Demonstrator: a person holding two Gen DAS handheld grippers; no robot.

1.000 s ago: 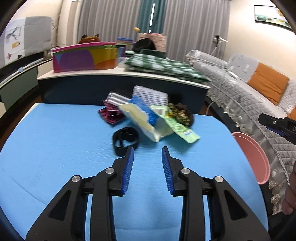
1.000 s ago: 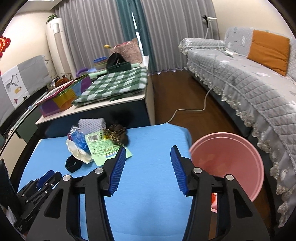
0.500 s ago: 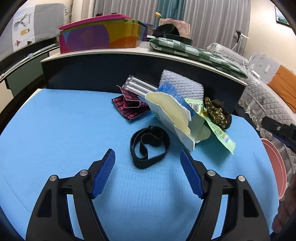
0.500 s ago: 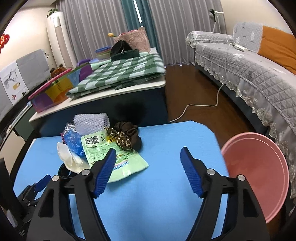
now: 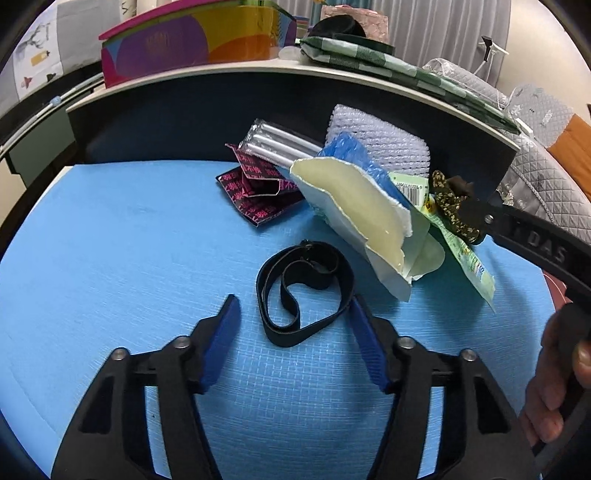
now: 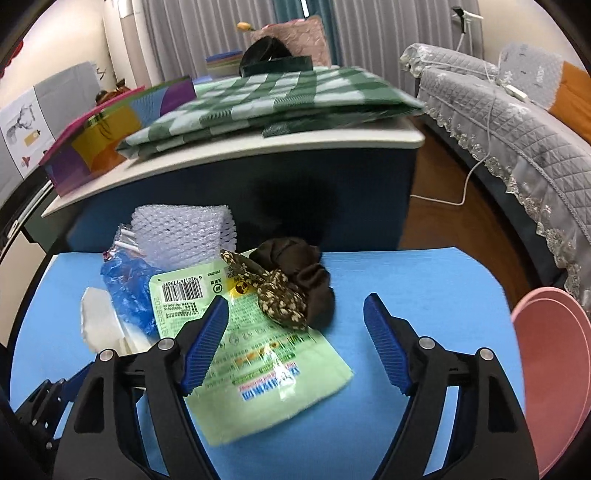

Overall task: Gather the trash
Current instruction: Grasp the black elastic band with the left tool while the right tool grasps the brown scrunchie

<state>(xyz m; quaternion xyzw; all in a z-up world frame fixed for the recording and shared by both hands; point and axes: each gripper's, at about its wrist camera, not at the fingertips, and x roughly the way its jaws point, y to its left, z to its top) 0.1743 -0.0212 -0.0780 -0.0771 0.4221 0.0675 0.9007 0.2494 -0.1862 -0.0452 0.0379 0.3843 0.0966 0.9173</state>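
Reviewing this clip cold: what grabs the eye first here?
A heap of litter at the far side of the bright blue mat: a pale green printed wrapper, a white bubble-wrap pad and a magenta patterned packet. Nearer, a looped black elastic strap lies between the open left gripper fingers; the right gripper is also open.

A home living room: quilted sofa (image 6: 517, 122), long curtains (image 6: 388, 29).

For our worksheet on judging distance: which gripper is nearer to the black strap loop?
Left. The left gripper brackets the black strap loop; the right gripper hangs over the green packet instead.
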